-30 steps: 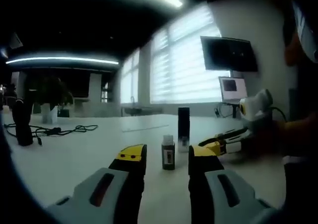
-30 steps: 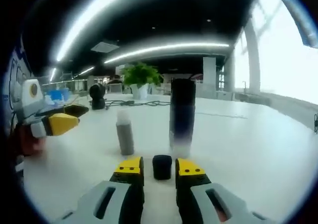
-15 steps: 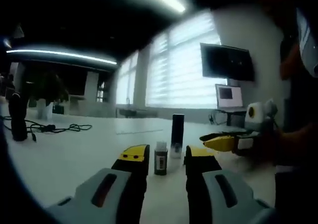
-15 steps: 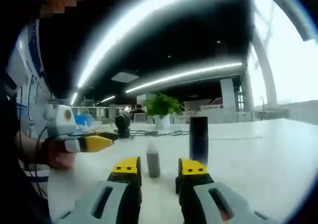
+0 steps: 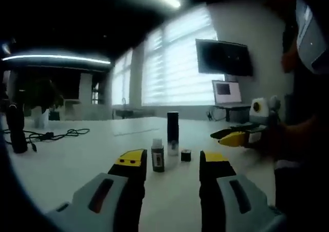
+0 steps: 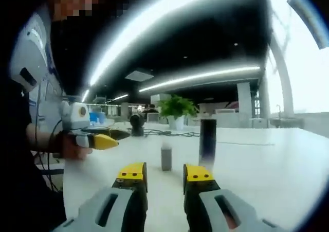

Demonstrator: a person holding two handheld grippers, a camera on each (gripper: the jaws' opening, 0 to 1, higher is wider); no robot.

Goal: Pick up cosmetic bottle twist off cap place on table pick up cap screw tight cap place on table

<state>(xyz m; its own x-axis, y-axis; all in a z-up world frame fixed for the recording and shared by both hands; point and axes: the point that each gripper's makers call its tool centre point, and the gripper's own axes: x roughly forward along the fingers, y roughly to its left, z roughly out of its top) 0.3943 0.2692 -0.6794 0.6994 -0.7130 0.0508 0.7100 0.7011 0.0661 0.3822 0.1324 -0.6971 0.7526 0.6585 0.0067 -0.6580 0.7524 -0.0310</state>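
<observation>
Left hand-held gripper [image 5: 171, 165] hangs low over the white bench [image 5: 67, 165] with its yellow-tipped jaws apart and nothing between them; half a second ago the gap was narrower, so the jaws have spread. Beyond the tips stands the small cosmetic bottle [image 5: 158, 157], upright and uncapped, with the tall dark cylinder [image 5: 172, 132] just behind it and the little black cap [image 5: 186, 155] resting on the bench just to its right — a second ago that cap lay close in front of the right gripper's jaws, and now it sits alone. At the right of the left gripper view the other tool shows, held in a person's hand [image 5: 280, 139].

Right hand-held gripper [image 6: 165, 179] also has its jaws apart and empty; its view has drawn back compared with a second ago, when the bottle and cylinder loomed large — now the grey bottle [image 6: 166, 156] and the dark cylinder [image 6: 207, 141] stand small and well ahead of the tips, near each other but not touching. The left tool enters this view from the left, its yellow tip pointing toward the bottle yet apart from it; a potted plant [image 6: 176, 110] and a tangle of black cable [image 6: 154, 133] sit at the far end of the bench.
</observation>
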